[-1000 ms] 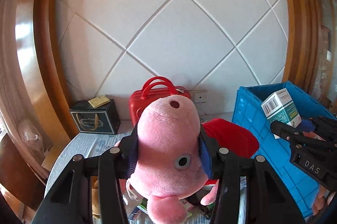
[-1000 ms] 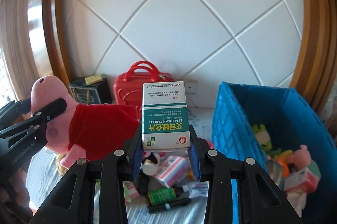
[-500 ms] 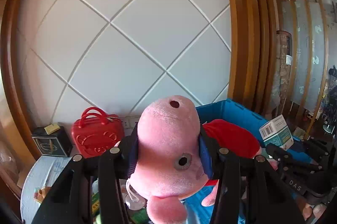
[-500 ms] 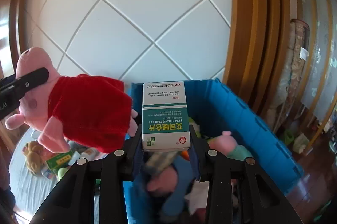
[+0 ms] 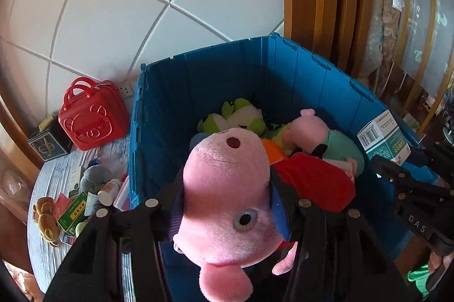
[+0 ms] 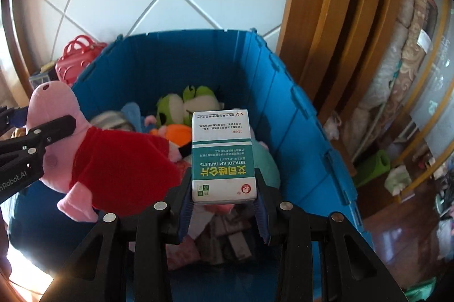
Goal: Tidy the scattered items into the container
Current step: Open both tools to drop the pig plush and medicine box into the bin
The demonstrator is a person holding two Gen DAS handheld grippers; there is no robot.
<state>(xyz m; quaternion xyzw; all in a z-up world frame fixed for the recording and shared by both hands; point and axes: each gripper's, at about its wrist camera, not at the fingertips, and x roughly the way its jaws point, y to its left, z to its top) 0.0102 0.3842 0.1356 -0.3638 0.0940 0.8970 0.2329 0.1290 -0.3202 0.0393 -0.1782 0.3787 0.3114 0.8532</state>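
Note:
My left gripper (image 5: 227,212) carries a pink pig plush in a red dress (image 5: 227,182) by the head, above the open blue crate (image 5: 227,75). Its jaws are opening, and the blue pads still touch both sides of the head. From the right wrist view the pig (image 6: 119,168) hangs over the crate's (image 6: 300,131) left half. My right gripper (image 6: 224,207) is shut on a white and teal tablet box (image 6: 222,157), held upright over the crate's middle. That box (image 5: 383,138) also shows at the right of the left wrist view.
The crate holds a green frog plush (image 5: 235,117), a smaller pig plush (image 5: 320,131) and other soft toys. Left of it on the table lie a red toy case (image 5: 90,117), a dark box (image 5: 48,143), a brown bear (image 5: 46,219) and several small packets. A wooden frame (image 5: 326,4) rises behind the crate.
Both grippers have swung right from over the table to above the crate and tipped downward, the pig and the tablet box still in them.

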